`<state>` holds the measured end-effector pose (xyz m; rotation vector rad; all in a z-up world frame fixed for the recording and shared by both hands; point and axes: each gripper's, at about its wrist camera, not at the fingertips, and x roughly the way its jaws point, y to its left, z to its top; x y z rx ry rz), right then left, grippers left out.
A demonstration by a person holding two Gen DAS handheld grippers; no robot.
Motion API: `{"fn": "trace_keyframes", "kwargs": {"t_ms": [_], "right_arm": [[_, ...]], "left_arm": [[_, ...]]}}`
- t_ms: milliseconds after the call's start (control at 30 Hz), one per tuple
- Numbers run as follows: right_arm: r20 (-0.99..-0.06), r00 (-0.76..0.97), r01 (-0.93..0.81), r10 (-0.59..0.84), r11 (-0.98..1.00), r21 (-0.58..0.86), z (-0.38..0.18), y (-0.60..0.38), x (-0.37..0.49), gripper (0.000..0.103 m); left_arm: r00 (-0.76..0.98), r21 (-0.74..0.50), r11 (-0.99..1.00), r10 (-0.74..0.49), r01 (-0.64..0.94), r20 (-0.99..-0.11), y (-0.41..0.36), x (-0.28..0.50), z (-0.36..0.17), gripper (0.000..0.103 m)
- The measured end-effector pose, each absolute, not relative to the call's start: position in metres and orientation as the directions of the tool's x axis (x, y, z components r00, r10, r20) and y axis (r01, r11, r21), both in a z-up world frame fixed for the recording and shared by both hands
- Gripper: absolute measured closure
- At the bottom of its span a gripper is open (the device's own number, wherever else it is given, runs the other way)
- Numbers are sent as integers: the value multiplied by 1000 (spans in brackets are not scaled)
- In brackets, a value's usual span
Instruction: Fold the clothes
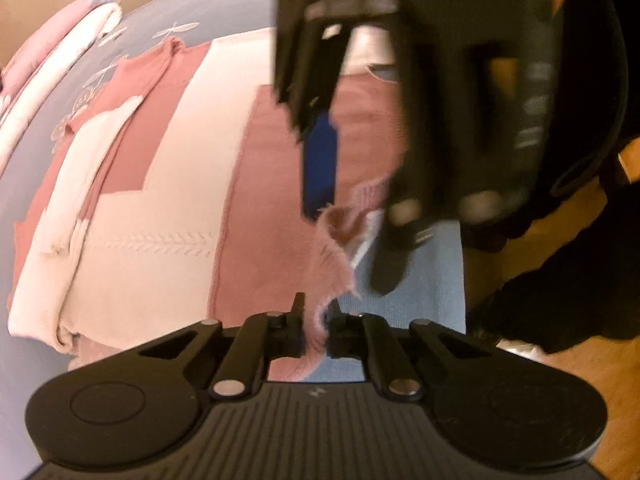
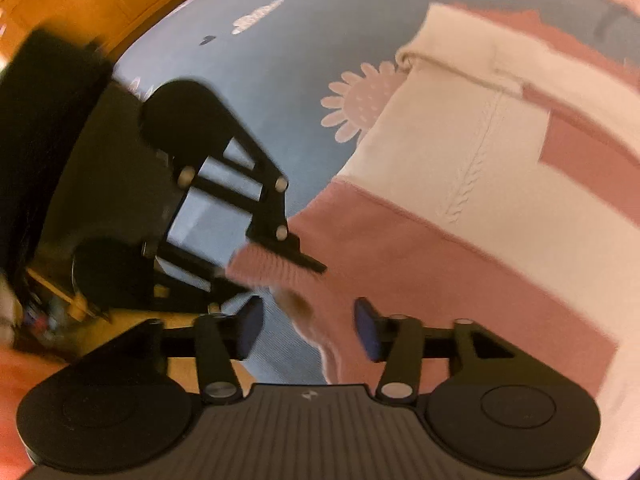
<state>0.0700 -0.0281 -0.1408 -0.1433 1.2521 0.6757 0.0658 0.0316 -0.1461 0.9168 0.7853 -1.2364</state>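
A pink and cream knitted sweater [image 1: 168, 208] lies spread on a blue-grey bedsheet [image 1: 224, 4]. My left gripper [image 1: 316, 320] is shut on the sweater's pink ribbed hem [image 1: 340, 232] at the near corner. The right wrist view shows that left gripper [image 2: 276, 274] from the side, pinching the hem [image 2: 260, 266]. My right gripper [image 2: 308, 330] stands open, its blue pads [image 2: 368, 332] wide apart with the sweater's [image 2: 460, 152] pink edge loose between them. In the left wrist view the right gripper [image 1: 352, 240] is blurred, just above the same hem corner.
The sheet carries pale flower prints [image 2: 360, 104]. A pink and white bundle of bedding [image 1: 60, 44] lies at the far left. Light blue ribbed cloth [image 1: 416, 280] sits under the hem at the bed's edge. Wooden floor [image 1: 580, 380] and a person's dark clothing [image 1: 560, 288] are on the right.
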Motion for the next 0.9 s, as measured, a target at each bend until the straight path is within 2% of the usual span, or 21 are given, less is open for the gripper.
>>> {"fn": "trace_keyframes", "kwargs": {"t_ms": [100,233,333,367,400,433,567,633,667,700,800,900], "right_arm": [[-921,192,-619,340,770,156,-141,-28,51,42],[-932,300,-700,204,711,-70,-159,-20,28,42],[-916,367,-729,162,662,-175,-166,-16,20,48],[-913,375,-734,158,652,-189,-167,-16,20,62],[-913,376,-741,160,644,-192,-167,-16,19,85],[-913,377,-746,154,635,-200,-167,-16,20,95],[-928,332,-747,171,648,-148,-165,-17,31,97],[-930,324,-747,171,649,-141,-168,-15,39,97],[-932,319,-744,171,654,-135,-167,-16,41,97],[-934,313,-741,172,660,-126,-166,-17,41,97],[-936,306,-730,171,673,-116,-164,-16,47,97],[-936,304,-723,175,683,-107,-162,-17,50,97]], "left_arm": [[164,113,140,-444,984,-881,34,75,-143,97],[153,74,185,-458,980,-876,37,85,-139,97],[149,68,188,-456,980,-878,37,87,-140,97],[148,68,188,-455,980,-878,37,87,-140,97],[147,66,190,-453,980,-879,37,86,-141,97],[145,61,197,-452,979,-880,38,86,-141,97],[181,89,224,-434,970,-882,37,82,-143,88],[201,118,218,-413,969,-888,36,77,-143,75],[223,154,195,-406,969,-886,33,72,-142,66],[245,191,171,-399,967,-883,31,66,-142,62],[310,296,97,-383,950,-870,23,50,-139,62],[350,363,44,-393,931,-851,9,36,-141,55]]}}
